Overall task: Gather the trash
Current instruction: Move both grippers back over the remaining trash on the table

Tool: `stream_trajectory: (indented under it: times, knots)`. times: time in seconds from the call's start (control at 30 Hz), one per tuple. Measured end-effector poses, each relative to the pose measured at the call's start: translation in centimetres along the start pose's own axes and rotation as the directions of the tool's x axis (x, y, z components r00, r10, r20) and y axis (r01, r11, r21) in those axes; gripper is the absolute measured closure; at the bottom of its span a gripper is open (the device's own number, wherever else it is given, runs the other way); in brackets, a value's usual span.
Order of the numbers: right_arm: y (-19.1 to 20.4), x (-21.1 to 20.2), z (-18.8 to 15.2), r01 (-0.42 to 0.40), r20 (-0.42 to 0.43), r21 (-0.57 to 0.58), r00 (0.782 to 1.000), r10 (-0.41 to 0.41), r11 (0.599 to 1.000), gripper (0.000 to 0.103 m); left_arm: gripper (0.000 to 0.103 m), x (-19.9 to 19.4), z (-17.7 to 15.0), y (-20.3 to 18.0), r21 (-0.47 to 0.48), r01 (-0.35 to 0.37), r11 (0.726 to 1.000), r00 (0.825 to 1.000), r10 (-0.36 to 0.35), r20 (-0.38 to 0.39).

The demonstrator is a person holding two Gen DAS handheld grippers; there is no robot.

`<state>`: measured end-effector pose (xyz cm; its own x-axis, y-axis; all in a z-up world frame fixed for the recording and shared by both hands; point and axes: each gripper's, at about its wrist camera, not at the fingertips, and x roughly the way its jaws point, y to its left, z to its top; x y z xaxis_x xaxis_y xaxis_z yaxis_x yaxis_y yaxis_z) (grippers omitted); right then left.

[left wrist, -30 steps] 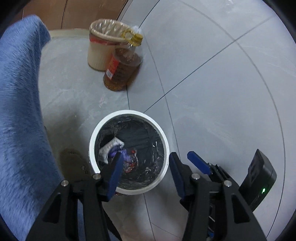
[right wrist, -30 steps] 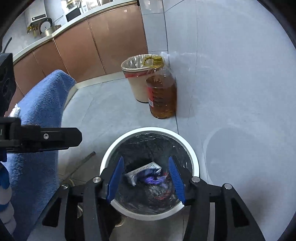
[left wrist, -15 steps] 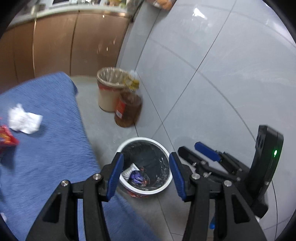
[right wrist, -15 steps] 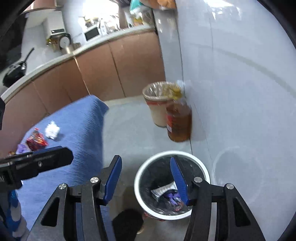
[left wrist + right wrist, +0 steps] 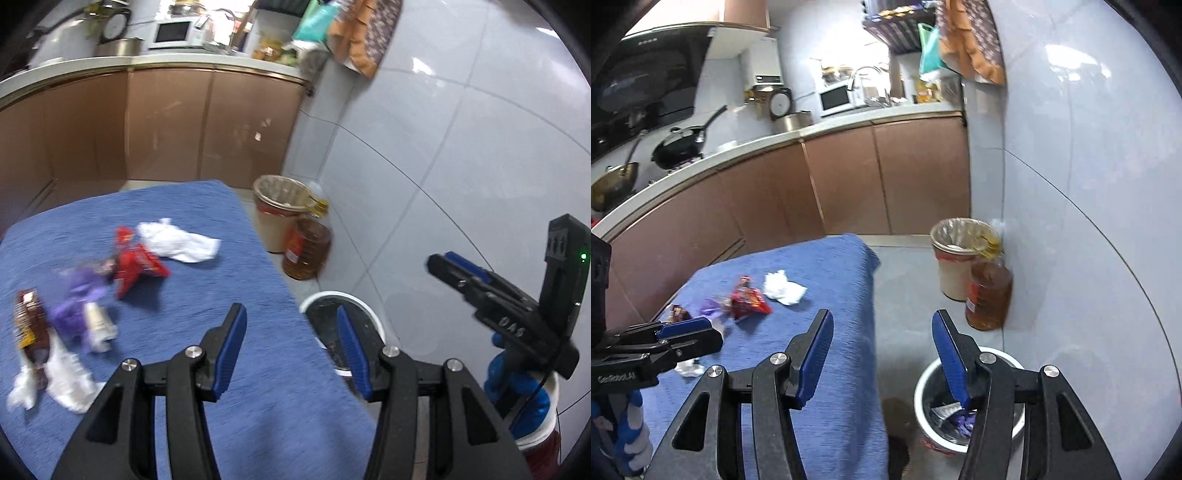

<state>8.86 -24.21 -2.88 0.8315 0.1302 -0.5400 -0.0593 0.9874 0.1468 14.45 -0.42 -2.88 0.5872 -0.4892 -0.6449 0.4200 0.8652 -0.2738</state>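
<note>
1. Step judged: between pickups. Left claw [image 5: 291, 350] and right claw [image 5: 882, 354] both released, nothing between the jaws.
2. Next move likely: reach ahead-left to the litter and clench one piece.
3. Litter on the bench [image 5: 229, 295]: red wrapper [image 5: 138, 264], white tissue [image 5: 177, 243], purple wrapper [image 5: 83, 291], crumpled and light.
4. Bin [image 5: 925, 398] below the right claw held wrappers.
</note>
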Motion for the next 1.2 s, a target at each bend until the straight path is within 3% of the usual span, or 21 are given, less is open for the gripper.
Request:
stream_trajectory:
  times: [0.3,0.57,0.9,1.2]
  knots:
    - [4.2,-1.6,1.2,-0.099,0.024,-0.047,0.995,0.1,0.994,0.05,0.054,-6.5,-2.2,6.6,-0.039,-0.114,0.993,0.991,0.116,0.064]
    - [6.8,-0.7,1.8,-0.183,0.001,-0.067,0.983,0.183,0.981,0.05,0.054,-9.3,-3.5,13.5,-0.109,-0.198,0.974,0.977,0.205,0.053]
    - [9.4,3.1,1.3,-0.233,-0.078,-0.105,0.971,0.226,0.967,0.05,0.054,-7.3,-4.1,19.0,-0.157,-0.274,0.949,0.962,0.274,-0.021]
    - [11.3,7.6,1.1,-0.271,-0.148,-0.127,0.956,0.252,0.954,0.05,0.042,-3.2,-2.2,20.9,-0.133,-0.327,0.935,0.945,0.322,-0.062]
